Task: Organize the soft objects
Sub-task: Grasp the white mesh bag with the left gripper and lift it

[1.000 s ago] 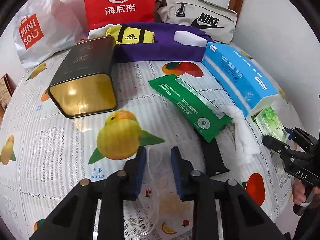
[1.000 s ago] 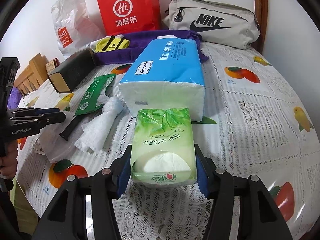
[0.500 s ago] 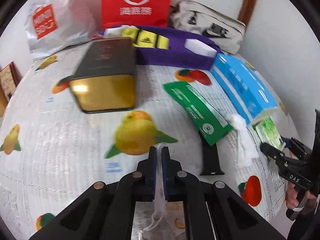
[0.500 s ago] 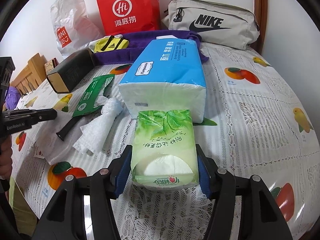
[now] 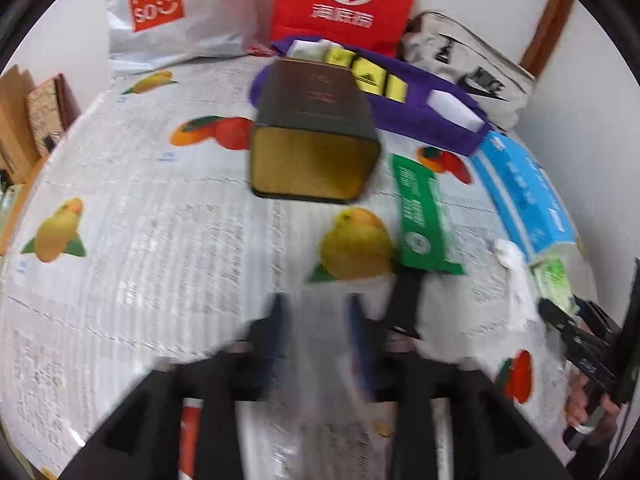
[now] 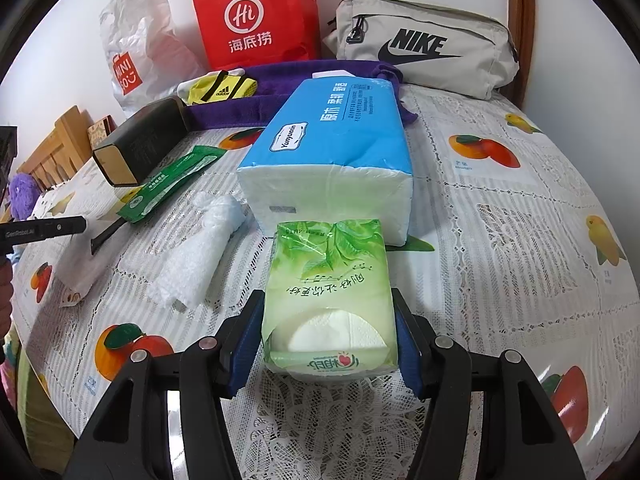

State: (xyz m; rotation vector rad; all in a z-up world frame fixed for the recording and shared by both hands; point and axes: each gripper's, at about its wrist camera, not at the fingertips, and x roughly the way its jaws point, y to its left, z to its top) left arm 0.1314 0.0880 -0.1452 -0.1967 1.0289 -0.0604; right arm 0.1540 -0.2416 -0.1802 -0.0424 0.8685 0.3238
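My right gripper (image 6: 326,296) is shut on a green tissue pack (image 6: 328,264), which rests on the tablecloth with a pad against each side. Just beyond it lies a large blue tissue pack (image 6: 328,140). My left gripper (image 5: 318,312) is blurred and its jaws are opening. A thin clear plastic bag (image 6: 76,272) lies loose on the cloth under it, with no pad pressing it. A crumpled white towel (image 6: 200,260) and a green wipes pack (image 6: 168,184) lie between the two grippers. In the right wrist view the left gripper (image 6: 76,224) enters at the left edge.
A dark tin (image 5: 316,136) lies on its side mid-table, with a black strap (image 5: 408,304) near it. At the back are a purple towel (image 6: 240,108), a yellow folded garment (image 6: 220,88), a red paper bag (image 6: 256,16), a white shopping bag (image 6: 136,52) and a grey pouch (image 6: 420,48).
The left gripper closed on the clear bag, then its jaws parted again, and it moved left across the table. The right gripper and green pack stayed put.
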